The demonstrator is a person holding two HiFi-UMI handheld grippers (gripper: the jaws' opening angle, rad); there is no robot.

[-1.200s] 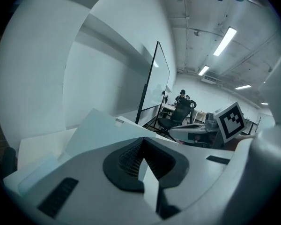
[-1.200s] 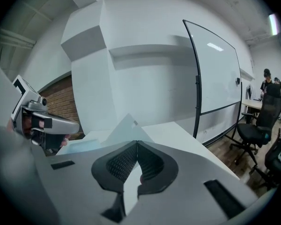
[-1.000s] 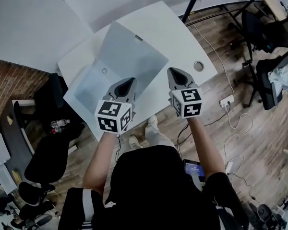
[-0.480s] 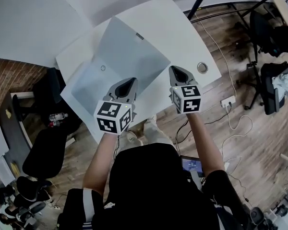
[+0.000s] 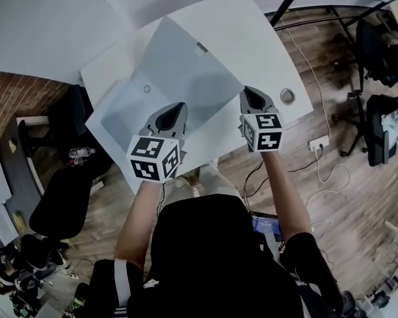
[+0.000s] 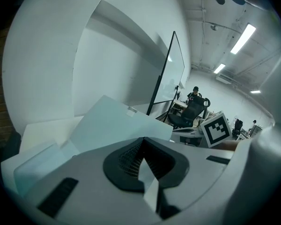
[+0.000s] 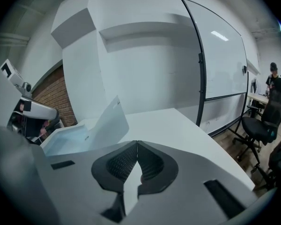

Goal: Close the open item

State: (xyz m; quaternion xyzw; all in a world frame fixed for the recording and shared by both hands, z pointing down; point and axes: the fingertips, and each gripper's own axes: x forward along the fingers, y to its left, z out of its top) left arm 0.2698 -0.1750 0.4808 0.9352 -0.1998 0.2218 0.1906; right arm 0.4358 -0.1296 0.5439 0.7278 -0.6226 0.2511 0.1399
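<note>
My left gripper and right gripper: ribbed black pads pressed together, nothing between them. Folder, smooth translucent pale-blue plastic, flap raised, lies on the white table, just beyond the left gripper.

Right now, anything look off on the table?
Only the folder: its flap stands raised, not snapped down, and it lies askew to the table edges. No spill or damage visible.
</note>
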